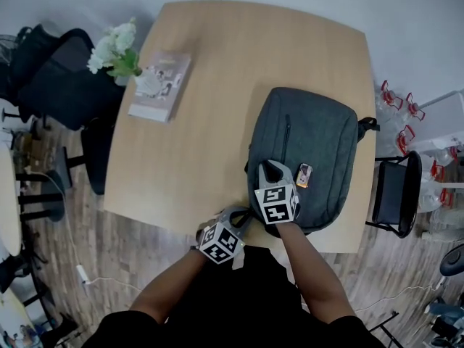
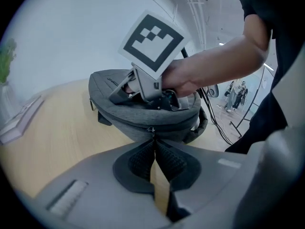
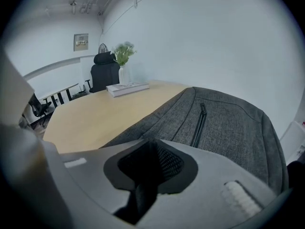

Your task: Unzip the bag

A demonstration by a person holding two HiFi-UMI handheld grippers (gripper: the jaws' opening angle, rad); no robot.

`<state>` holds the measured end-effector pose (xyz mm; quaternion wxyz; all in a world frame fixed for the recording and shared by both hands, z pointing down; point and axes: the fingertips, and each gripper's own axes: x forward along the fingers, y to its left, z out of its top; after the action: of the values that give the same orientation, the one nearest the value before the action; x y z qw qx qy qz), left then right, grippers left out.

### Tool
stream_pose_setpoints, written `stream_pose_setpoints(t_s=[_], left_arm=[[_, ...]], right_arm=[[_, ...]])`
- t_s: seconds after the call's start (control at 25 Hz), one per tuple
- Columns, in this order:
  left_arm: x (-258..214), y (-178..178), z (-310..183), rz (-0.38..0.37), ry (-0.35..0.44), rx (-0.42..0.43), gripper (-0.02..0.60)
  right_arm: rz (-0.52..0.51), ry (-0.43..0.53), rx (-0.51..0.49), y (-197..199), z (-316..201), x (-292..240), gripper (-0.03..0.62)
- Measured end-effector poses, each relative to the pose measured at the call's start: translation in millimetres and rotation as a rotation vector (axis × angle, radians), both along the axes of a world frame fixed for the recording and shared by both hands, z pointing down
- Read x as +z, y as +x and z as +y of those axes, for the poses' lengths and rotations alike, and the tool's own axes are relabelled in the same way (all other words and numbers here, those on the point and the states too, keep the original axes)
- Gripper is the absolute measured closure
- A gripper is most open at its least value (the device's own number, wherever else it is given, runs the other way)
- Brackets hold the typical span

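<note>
Book (image 1: 161, 85) and white flowers (image 1: 112, 49) are sitting at upper left of the tabletop (image 1: 217, 143), well apart from the work. A black chair (image 1: 395, 194) is standing at right. Grey bag (image 1: 308, 143) is lying centre right. On its near edge the right hand-held gripper (image 3: 151, 161) is resting, jaws narrow, pinching dark bag material. Lower left, just beside the bag, the left hand-held gripper (image 2: 153, 144) is closing its jaws on the zip pull (image 2: 151, 130).

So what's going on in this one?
A person works two hand-held grippers on a grey bag lying on a wooden table. The left gripper is closed at the zip pull on the bag's side, apparently pinching it. The right gripper is clamped on a dark bit of the bag's top, seemingly to steady it. The zip looks still shut.
</note>
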<state>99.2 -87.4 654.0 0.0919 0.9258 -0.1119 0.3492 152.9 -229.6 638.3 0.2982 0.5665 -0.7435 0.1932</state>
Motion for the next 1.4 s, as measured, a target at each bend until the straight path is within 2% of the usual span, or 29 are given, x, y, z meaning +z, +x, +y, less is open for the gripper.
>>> stream_pose_setpoints(t_s=[0.32, 0.44, 0.64, 0.72, 0.84, 0.92, 1.04, 1.16, 1.24, 1.4], left_arm=[[-4.6, -1.0, 13.8, 0.006, 0.016, 0.016, 0.555], [-4.0, -5.6, 8.3, 0.01, 0.016, -0.017, 0.555], [-4.5, -11.7, -0.3, 0.011, 0.026, -0.02, 0.555], [-5.3, -11.7, -0.1, 0.03, -0.008, -0.031, 0.555], [-5.8, -14.6, -3.3, 0.053, -0.046, -0.055, 0.555], [-5.1, -18.1, -6.9, 0.056, -0.046, -0.065, 0.555], [-2.4, -25.6, -15.8, 0.058, -0.041, -0.085, 0.555], [-2.4, -33.8, -27.1, 0.057, -0.04, -0.111, 0.555], [-3.0, -40.8, -36.1, 0.048, -0.034, -0.133, 0.555], [-3.0, -60.8, -58.9, 0.01, 0.01, -0.167, 0.555]], right_arm=[[-0.033, -0.002, 0.084, -4.6, -31.4, -1.0, 0.549], [-0.032, 0.0, 0.094, -6.7, -39.1, -1.8, 0.55], [-0.1, -0.014, 0.076, -7.1, -43.1, -2.0, 0.546], [-0.157, -0.023, 0.002, -11.0, -36.3, -12.0, 0.536], [-0.225, 0.041, -0.181, -20.8, -12.8, -48.5, 0.532], [-0.237, 0.066, -0.311, -23.0, 15.5, -68.0, 0.492], [-0.186, 0.038, -0.493, -22.4, 72.9, -72.8, 0.476], [-0.039, -0.016, -0.642, -19.8, 130.8, -61.2, 0.476], [0.031, -0.038, -0.657, -13.4, 155.8, -54.7, 0.476], [0.121, -0.069, -0.602, -5.5, 174.6, -42.7, 0.476]])
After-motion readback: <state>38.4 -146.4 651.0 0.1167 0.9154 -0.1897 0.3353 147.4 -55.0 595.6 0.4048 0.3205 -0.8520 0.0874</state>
